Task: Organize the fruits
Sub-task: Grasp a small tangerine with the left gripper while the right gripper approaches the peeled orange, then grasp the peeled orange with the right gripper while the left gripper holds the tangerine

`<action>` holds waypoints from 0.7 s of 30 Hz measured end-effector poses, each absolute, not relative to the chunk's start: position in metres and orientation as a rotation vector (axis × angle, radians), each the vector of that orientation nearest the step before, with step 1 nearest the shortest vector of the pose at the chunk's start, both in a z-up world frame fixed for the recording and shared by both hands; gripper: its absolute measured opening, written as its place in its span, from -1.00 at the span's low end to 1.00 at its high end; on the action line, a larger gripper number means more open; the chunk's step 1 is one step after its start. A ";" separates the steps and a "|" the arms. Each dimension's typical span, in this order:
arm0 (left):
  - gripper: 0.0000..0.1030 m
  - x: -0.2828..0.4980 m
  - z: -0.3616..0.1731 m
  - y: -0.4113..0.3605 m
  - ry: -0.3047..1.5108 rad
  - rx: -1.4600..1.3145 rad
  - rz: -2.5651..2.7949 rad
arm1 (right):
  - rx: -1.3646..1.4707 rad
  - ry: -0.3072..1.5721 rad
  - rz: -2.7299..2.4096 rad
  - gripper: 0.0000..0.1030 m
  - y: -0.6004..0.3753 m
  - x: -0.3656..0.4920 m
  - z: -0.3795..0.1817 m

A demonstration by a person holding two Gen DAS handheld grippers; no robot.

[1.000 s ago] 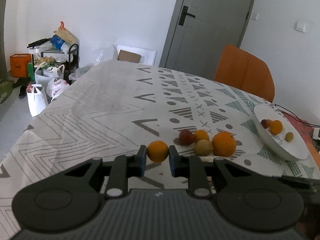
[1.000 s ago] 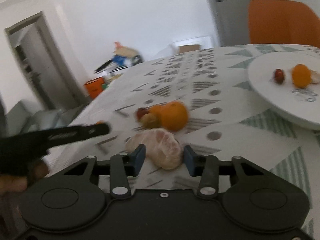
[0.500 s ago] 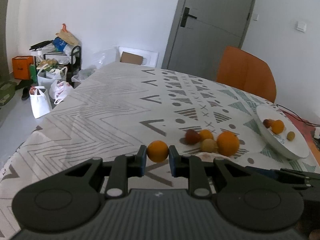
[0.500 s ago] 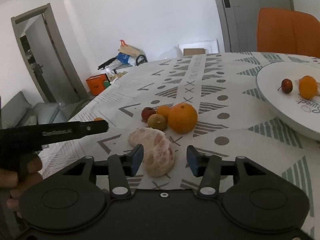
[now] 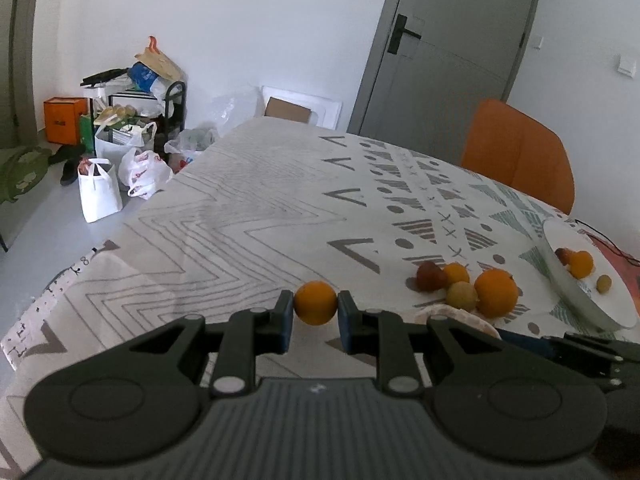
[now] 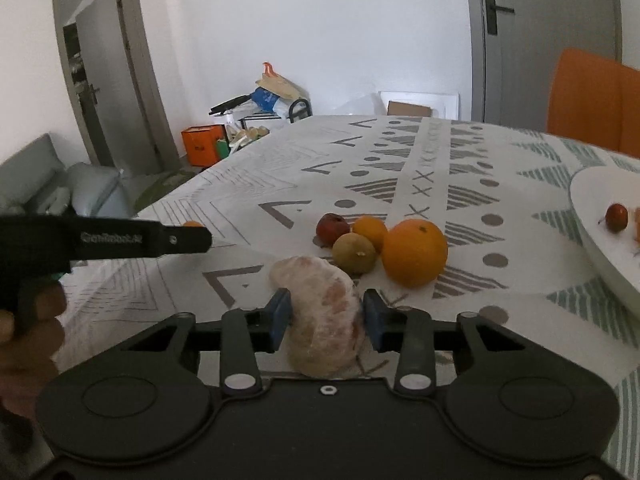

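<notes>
The left gripper (image 5: 316, 315) clamps a small orange (image 5: 315, 303) between both pads, lifted over the patterned tablecloth (image 5: 256, 216). Beside it, the right gripper (image 6: 325, 321) closes on a peeled citrus half (image 6: 322, 312), soft enough to tear or slip under pressure. 4 loose fruits (image 6: 380, 246) sit clustered just ahead and could roll if nudged on the way to the white plate (image 6: 596, 236) at right.

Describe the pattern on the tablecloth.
The tablecloth is white with grey chevrons, zigzag lines, dots, crosses and striped triangles, some teal-green; the left wrist view shows it best.
</notes>
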State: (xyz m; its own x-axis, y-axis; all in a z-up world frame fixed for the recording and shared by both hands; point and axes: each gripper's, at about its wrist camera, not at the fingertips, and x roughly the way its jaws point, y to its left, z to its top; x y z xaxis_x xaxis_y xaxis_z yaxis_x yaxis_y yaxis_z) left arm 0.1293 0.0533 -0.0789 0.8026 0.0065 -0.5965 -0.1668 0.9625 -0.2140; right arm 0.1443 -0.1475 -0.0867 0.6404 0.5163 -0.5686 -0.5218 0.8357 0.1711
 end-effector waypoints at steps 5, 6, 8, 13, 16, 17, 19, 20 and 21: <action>-0.57 0.127 -0.073 0.038 0.626 -0.230 0.054 | 0.034 0.619 0.545 -0.65 -0.169 0.138 -0.080; -0.57 0.126 -0.072 0.035 0.623 -0.224 0.047 | 0.030 0.618 0.548 -0.65 -0.172 0.137 -0.079; -0.57 0.126 -0.071 0.028 0.618 -0.220 0.033 | 0.041 0.624 0.549 -0.65 -0.179 0.136 -0.081; -0.57 0.124 -0.071 0.018 0.619 -0.215 0.015 | 0.038 0.614 0.526 -0.65 -0.188 0.128 -0.080; -0.57 0.124 -0.071 0.016 0.621 -0.210 0.016 | 0.065 0.623 0.493 -0.64 -0.197 0.131 -0.081; -0.57 0.125 -0.071 0.015 0.622 -0.210 0.017 | 0.078 0.631 0.485 -0.62 -0.199 0.133 -0.081; -0.57 0.125 -0.072 0.015 0.624 -0.208 0.022 | 0.072 0.635 0.489 -0.49 -0.199 0.134 -0.081; -0.57 0.125 -0.072 0.015 0.627 -0.210 0.026 | 0.063 0.636 0.504 -0.39 -0.197 0.134 -0.081; -0.57 0.126 -0.073 0.017 0.630 -0.213 0.031 | 0.056 0.637 0.518 -0.23 -0.194 0.134 -0.082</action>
State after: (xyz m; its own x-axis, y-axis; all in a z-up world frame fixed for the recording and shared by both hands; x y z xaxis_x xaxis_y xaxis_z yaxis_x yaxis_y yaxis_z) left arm 0.1256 0.0169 -0.0729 0.8084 -0.0356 -0.5875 -0.0935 0.9777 -0.1879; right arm 0.1335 -0.1940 -0.0816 0.6815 0.4786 -0.5537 -0.4450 0.8716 0.2056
